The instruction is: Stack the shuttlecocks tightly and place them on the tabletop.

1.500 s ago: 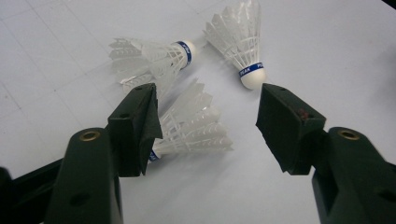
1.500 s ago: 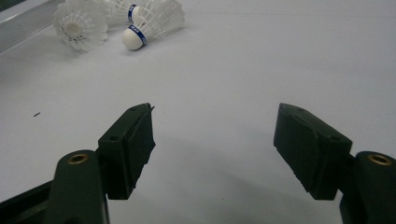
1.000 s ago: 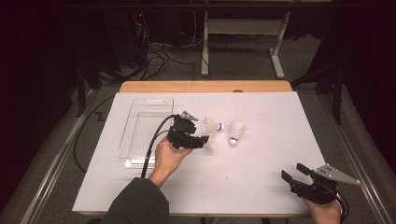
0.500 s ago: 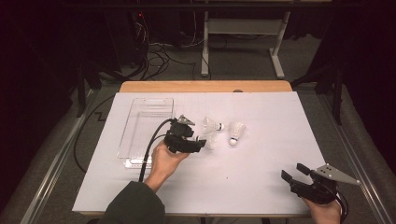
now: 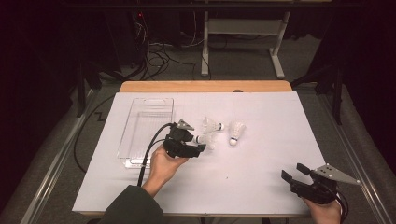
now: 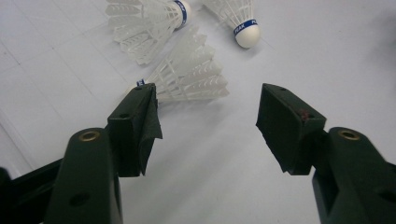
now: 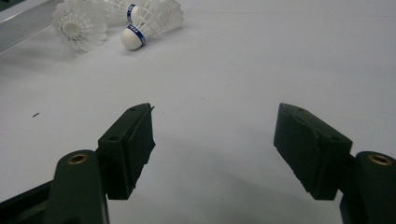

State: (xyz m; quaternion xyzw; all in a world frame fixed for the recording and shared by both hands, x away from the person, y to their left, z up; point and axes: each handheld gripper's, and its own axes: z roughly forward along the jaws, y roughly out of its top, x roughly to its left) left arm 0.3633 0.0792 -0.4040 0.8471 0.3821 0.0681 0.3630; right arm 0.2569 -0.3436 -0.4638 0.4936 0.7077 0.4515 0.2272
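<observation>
The white table [image 5: 261, 154] carries a clear tray [image 5: 147, 122] at its left. Just right of the tray, the left claw [image 5: 198, 143] stands wide and empty. The nearest shuttlecock [image 6: 189, 74] lies just beyond its jaws, cork by one jaw's tip, with two more shuttlecocks [image 5: 236, 132] farther right. The right claw [image 5: 295, 171], also wide, rests well apart at the near right corner.

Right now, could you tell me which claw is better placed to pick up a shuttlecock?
Left. The left claw is open right beside the nearest shuttlecock, which lies just ahead of its jaws. The right claw sits open at the table's near right corner, far from all three.
</observation>
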